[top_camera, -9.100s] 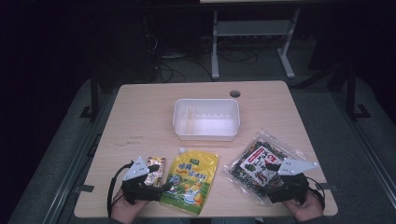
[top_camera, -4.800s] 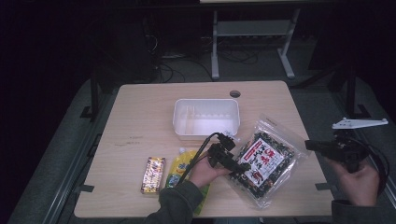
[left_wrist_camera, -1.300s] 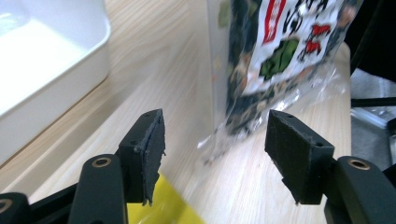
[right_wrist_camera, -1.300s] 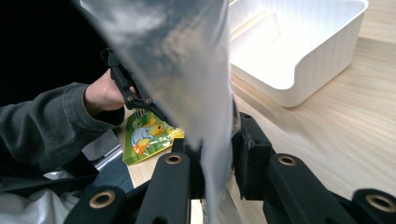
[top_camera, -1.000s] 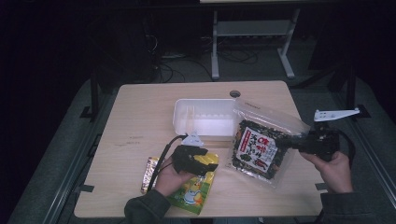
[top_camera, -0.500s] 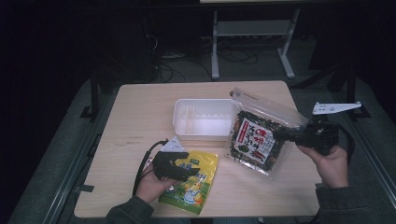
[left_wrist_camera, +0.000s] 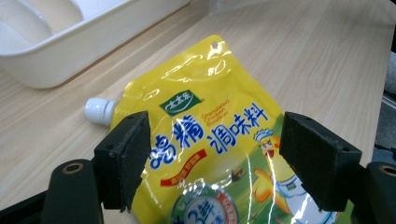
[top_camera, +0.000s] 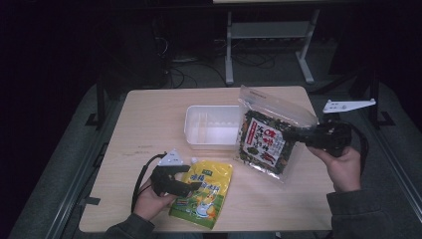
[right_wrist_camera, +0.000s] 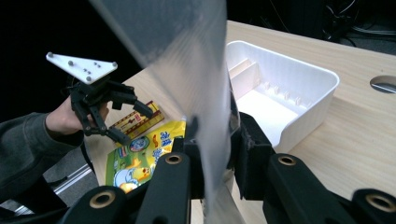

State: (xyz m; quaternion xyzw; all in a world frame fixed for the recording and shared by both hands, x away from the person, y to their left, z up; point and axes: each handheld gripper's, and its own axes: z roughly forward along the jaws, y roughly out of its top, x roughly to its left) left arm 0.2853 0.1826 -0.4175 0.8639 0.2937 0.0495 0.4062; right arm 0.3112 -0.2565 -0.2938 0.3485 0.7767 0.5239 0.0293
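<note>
Clear seaweed bag [top_camera: 266, 139] hangs pinched in right gripper [top_camera: 302, 137] fingers.

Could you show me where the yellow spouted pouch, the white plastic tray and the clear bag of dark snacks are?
Yellow spouted pouch [left_wrist_camera: 210, 140], left gripper view, on its printed front.
White plastic tray [top_camera: 191, 130], high view, on its left wall.
Clear bag of dark snacks [top_camera: 261, 142], high view, on its label.

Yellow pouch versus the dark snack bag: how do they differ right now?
The yellow pouch lies flat on the table; the dark snack bag stands lifted, pinched in the right gripper. The yellow pouch has a white spout cap; the dark snack bag has a clear top strip. The left gripper is open over the pouch. Both are glossy printed packs.
</note>
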